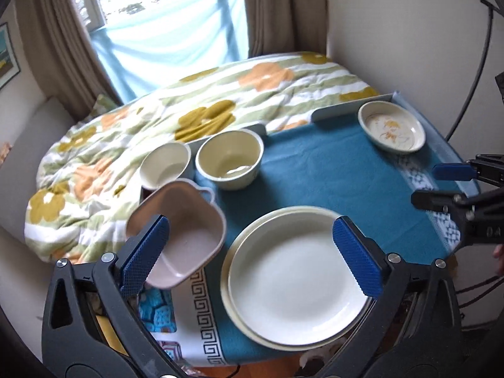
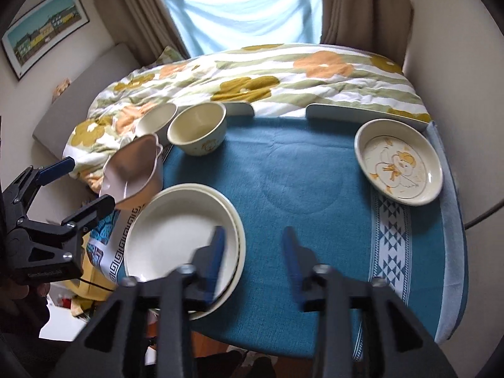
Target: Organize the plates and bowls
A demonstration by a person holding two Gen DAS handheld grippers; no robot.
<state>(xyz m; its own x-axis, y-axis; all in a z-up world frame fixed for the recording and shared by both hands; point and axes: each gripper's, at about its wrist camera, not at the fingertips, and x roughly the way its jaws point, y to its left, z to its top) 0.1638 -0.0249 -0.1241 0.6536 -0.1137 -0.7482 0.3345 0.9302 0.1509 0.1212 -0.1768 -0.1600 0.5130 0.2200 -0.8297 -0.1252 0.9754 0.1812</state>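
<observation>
Left claw (image 1: 252, 252) wide, pink bowl (image 1: 179, 230) tilted against its left finger, stacked plates (image 1: 293, 277) between fingers. Right claw (image 2: 255, 252) wide beside plates.

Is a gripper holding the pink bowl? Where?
No grip shows. The left gripper is wide open, with the tilted pink bowl beside one finger, maybe leaning on it. The right gripper is open and empty.

"DA" (partial) on right gripper (image 1: 453, 186)

Left hand-held gripper (image 1: 252, 252): black frame, silver screws, blue knurled pads (image 1: 357, 258).
</observation>
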